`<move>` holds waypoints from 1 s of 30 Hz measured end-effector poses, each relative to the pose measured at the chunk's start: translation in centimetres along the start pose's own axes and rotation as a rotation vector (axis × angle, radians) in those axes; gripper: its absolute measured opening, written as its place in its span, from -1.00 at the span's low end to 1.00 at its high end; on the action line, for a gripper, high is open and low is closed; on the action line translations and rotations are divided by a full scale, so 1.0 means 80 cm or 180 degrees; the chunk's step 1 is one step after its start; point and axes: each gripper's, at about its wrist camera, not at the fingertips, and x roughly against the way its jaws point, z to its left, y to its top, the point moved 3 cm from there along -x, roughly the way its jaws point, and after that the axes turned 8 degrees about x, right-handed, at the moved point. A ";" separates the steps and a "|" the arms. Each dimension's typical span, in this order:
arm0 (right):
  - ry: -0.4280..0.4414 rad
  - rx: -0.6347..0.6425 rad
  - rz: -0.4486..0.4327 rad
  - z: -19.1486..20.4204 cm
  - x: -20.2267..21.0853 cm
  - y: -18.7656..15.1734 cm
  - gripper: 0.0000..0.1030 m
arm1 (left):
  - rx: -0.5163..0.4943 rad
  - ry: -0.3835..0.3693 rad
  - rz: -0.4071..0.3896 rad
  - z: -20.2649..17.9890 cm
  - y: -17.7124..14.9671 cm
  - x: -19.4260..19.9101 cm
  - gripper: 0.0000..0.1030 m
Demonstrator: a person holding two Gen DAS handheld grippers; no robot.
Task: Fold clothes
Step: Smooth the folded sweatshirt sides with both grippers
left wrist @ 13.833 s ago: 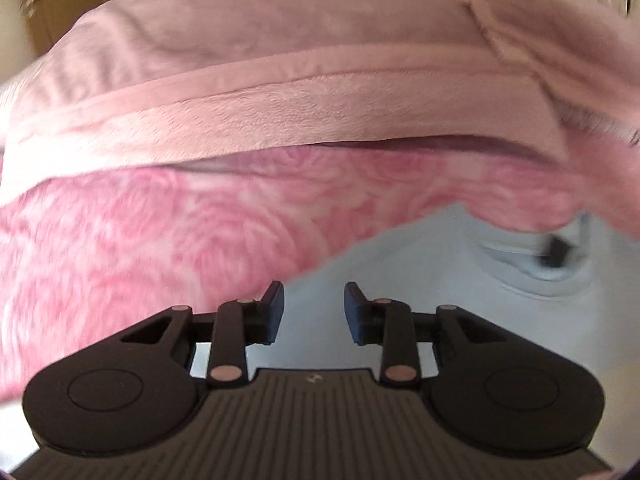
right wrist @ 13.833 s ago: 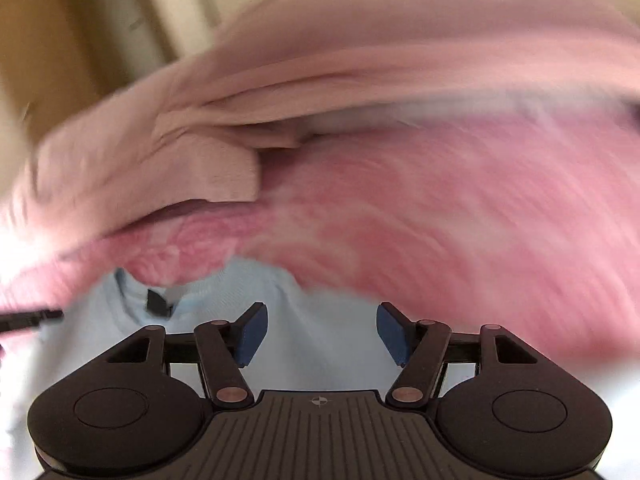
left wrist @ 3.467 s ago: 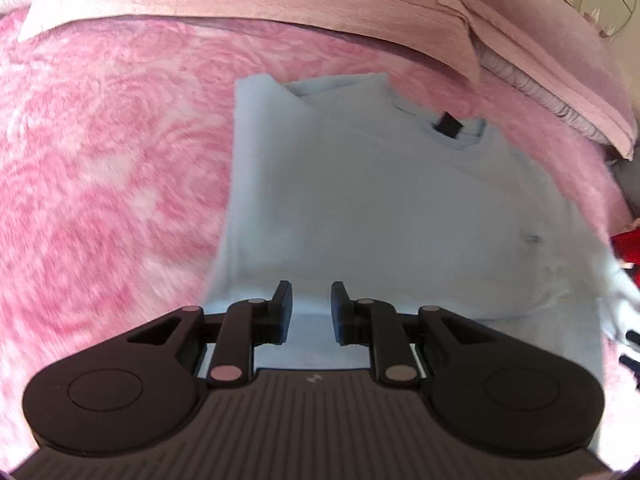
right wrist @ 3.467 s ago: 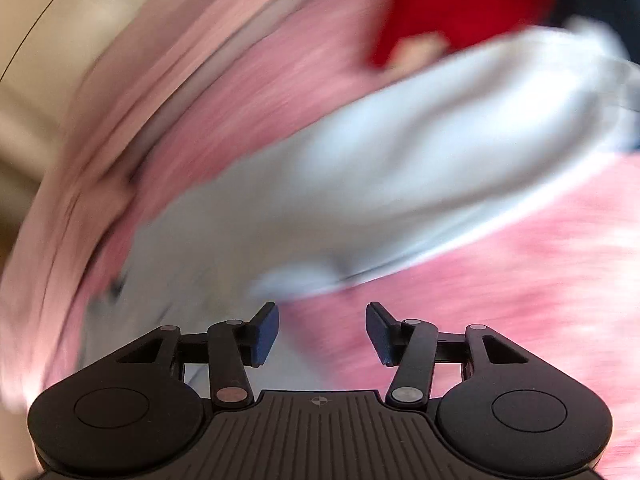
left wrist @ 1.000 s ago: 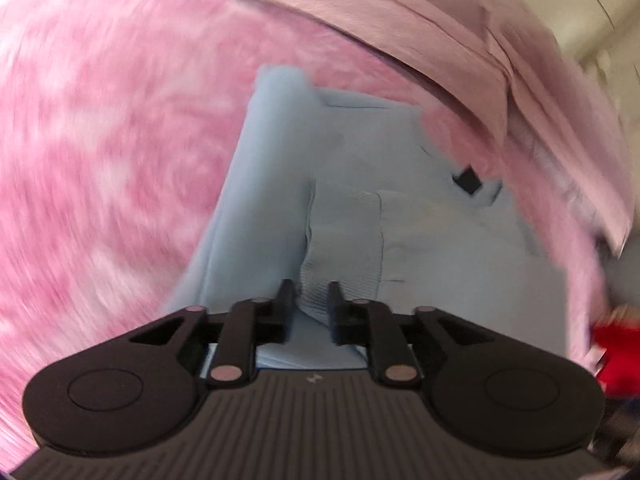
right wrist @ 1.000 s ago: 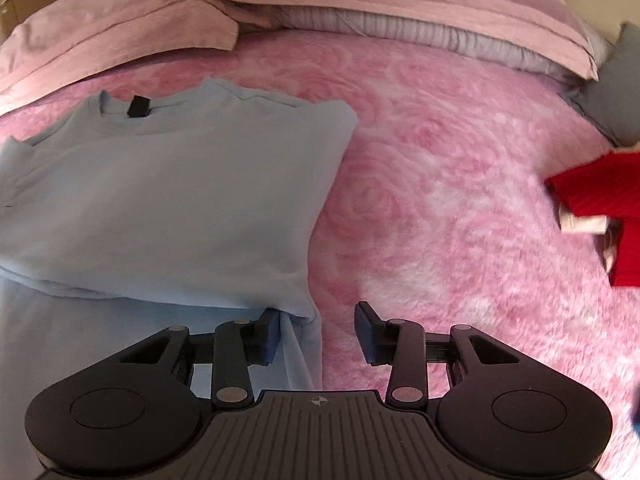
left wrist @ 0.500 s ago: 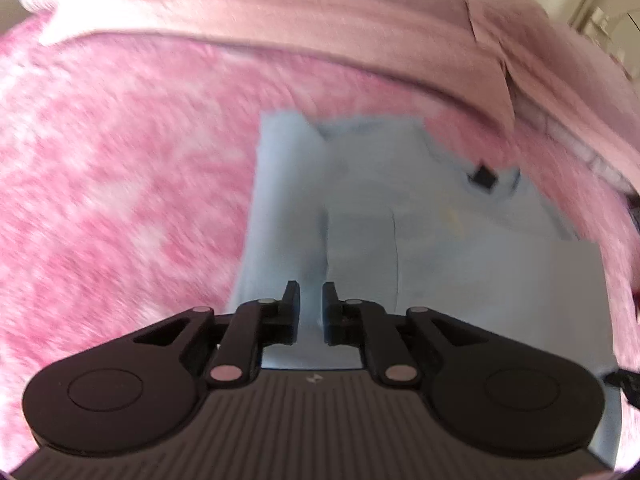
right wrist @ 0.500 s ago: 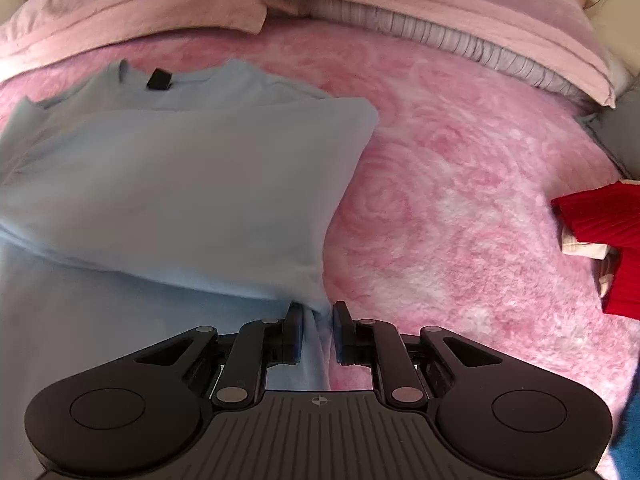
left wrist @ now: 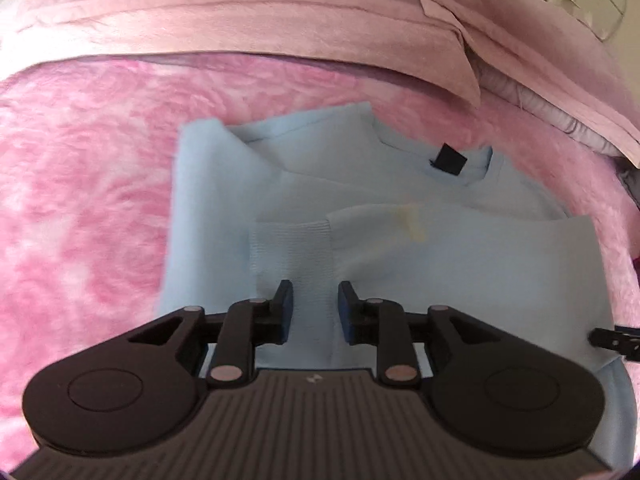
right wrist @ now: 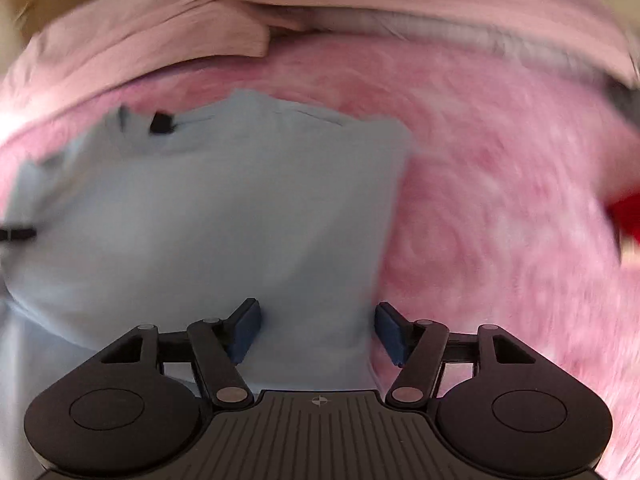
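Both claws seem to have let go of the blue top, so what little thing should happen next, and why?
Probably lower both open grippers, left gripper and right gripper, to pinch the near hem of the light blue sweatshirt: its sides lie folded in on the pink blanket, but its length is unfolded.

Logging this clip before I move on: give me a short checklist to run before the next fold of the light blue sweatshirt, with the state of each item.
1. Left gripper open, holding nothing: ok.
2. Right gripper open, holding nothing: ok.
3. Light blue sweatshirt lying on the pink fluffy blanket, both sides folded inward: ok.
4. Ribbed sleeve cuff lying on top of the body: ok.
5. Bottom hem position: cannot tell, hidden below both grippers.
6. Red garment clear of the sweatshirt: ok.
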 end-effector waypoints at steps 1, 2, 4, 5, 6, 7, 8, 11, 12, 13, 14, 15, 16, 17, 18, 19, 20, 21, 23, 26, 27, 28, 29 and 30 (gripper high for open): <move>0.0015 -0.0137 0.0021 -0.008 0.007 -0.002 0.20 | -0.0034 -0.0028 -0.0040 0.003 -0.004 0.014 -0.66; 0.0016 -0.0234 0.0006 -0.013 0.016 -0.004 0.19 | -0.0065 -0.0057 -0.0063 0.005 -0.010 0.027 -0.66; 0.0033 -0.0188 -0.0198 -0.009 0.051 -0.010 0.19 | -0.0107 -0.0122 0.0022 0.009 -0.029 0.048 -0.65; 0.0079 -0.0132 -0.0260 -0.002 0.065 -0.016 0.19 | -0.0134 -0.0146 0.0069 0.012 -0.040 0.057 -0.65; 0.0133 -0.0056 -0.0296 0.010 0.076 -0.024 0.19 | -0.0171 -0.0137 0.0135 0.017 -0.055 0.064 -0.65; 0.0179 0.0033 -0.0311 0.022 0.085 -0.034 0.19 | -0.0184 -0.0130 0.0205 0.021 -0.071 0.069 -0.65; 0.0207 0.0151 -0.0280 0.037 0.089 -0.047 0.19 | -0.0192 -0.0124 0.0264 0.027 -0.086 0.075 -0.65; 0.0182 0.0390 -0.0048 0.073 0.094 -0.096 0.19 | -0.0167 -0.0114 0.0331 0.052 -0.131 0.099 -0.65; 0.0136 0.0393 0.0053 0.078 0.097 -0.116 0.19 | -0.0158 -0.0104 0.0365 0.060 -0.145 0.108 -0.65; 0.0076 0.0373 0.0159 0.081 0.103 -0.139 0.19 | -0.0151 -0.0071 0.0439 0.066 -0.152 0.120 -0.66; 0.0019 0.0358 0.0240 0.083 0.111 -0.160 0.19 | -0.0143 -0.0037 0.0513 0.072 -0.158 0.132 -0.66; -0.0034 0.0352 0.0268 0.084 0.123 -0.178 0.19 | -0.0135 -0.0004 0.0587 0.077 -0.165 0.144 -0.67; -0.0082 0.0337 0.0318 0.086 0.134 -0.196 0.19 | -0.0128 0.0030 0.0660 0.083 -0.172 0.156 -0.70; -0.0120 0.0300 0.0416 0.088 0.145 -0.211 0.19 | -0.0120 0.0063 0.0734 0.088 -0.179 0.168 -0.71; -0.0175 0.0272 0.0480 0.091 0.157 -0.224 0.19 | -0.0112 0.0097 0.0808 0.094 -0.186 0.180 -0.72; -0.0261 0.0272 0.0522 0.098 0.171 -0.231 0.19 | -0.0105 0.0130 0.0882 0.100 -0.193 0.192 -0.72; -0.0328 0.0284 0.0676 0.105 0.178 -0.234 0.19 | -0.0097 0.0164 0.0956 0.105 -0.200 0.204 -0.72; -0.0396 0.0296 0.0831 0.112 0.186 -0.236 0.19 | -0.0089 0.0197 0.1029 0.111 -0.207 0.216 -0.73; -0.0424 0.0060 0.0984 0.121 0.206 -0.238 0.19 | -0.0089 0.0189 0.1008 0.108 -0.200 0.249 -0.73; -0.0186 -0.0468 0.0593 0.133 0.267 -0.215 0.19 | -0.0112 0.0104 0.0812 0.088 -0.169 0.307 -0.71; -0.0107 -0.0566 0.0481 0.138 0.285 -0.204 0.19 | -0.0163 0.0083 0.0743 0.077 -0.156 0.324 -0.65; -0.0042 -0.0594 0.0418 0.144 0.301 -0.190 0.19 | -0.0214 0.0072 0.0684 0.067 -0.144 0.341 -0.55; 0.0012 -0.0606 0.0353 0.151 0.317 -0.177 0.19 | -0.0247 0.0077 0.0616 0.057 -0.133 0.359 -0.50; 0.0041 -0.0585 0.0281 0.158 0.332 -0.163 0.20 | -0.0274 0.0081 0.0549 0.047 -0.122 0.376 -0.43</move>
